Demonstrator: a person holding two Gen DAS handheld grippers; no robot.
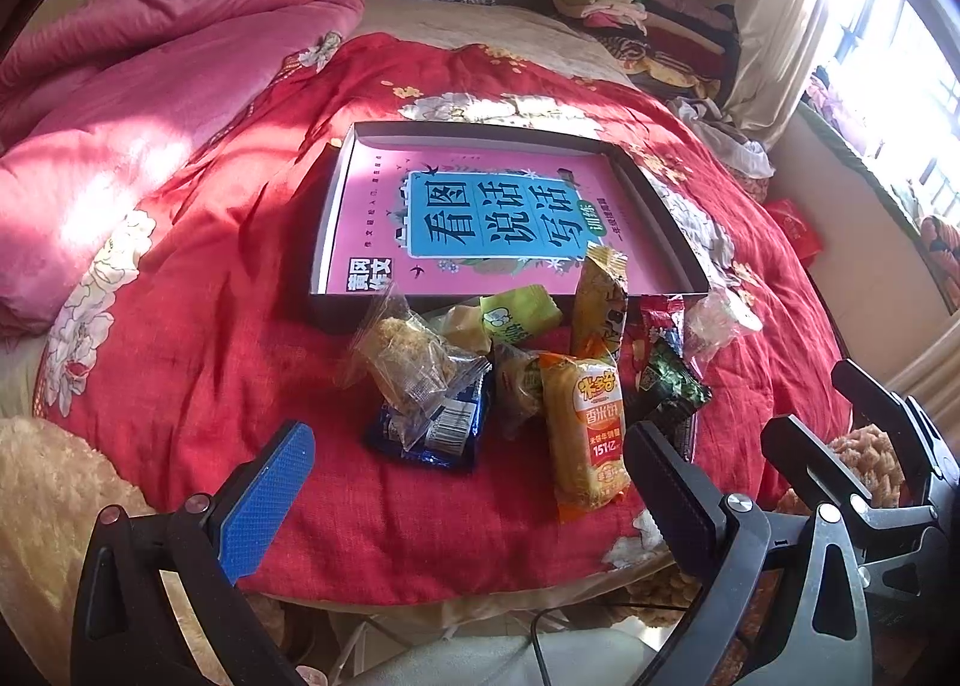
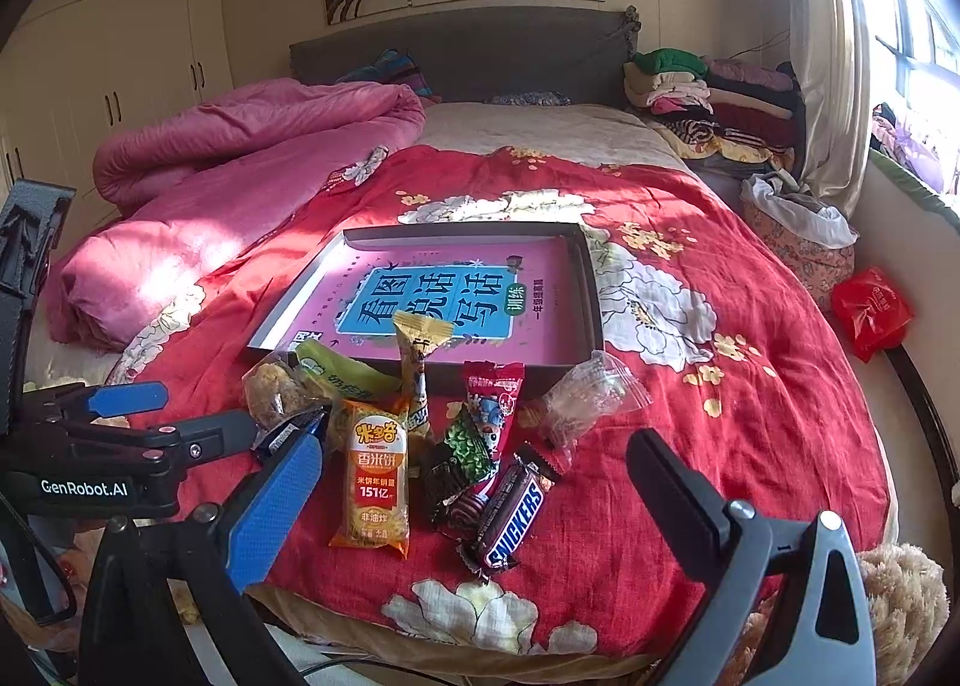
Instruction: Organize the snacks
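Both grippers, left gripper [image 1: 468, 482] and right gripper [image 2: 474, 500], hang wide apart, empty; I'd pinch the rice cracker pack [image 2: 372, 482] just ahead mid-body, then lift toward the tray [image 2: 591, 290] beyond.

We see open red bedspread [image 2: 750, 446] right of the snack pile [image 2: 432, 446], letting a tool pass. The shallow box [image 2: 591, 290] blocks the way behind the pile, and the pink quilt [image 2: 228, 176] crowds the left.

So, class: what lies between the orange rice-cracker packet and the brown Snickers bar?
In the right wrist view, a dark green-patterned wrapper lies between the orange rice-cracker packet and the brown Snickers bar.
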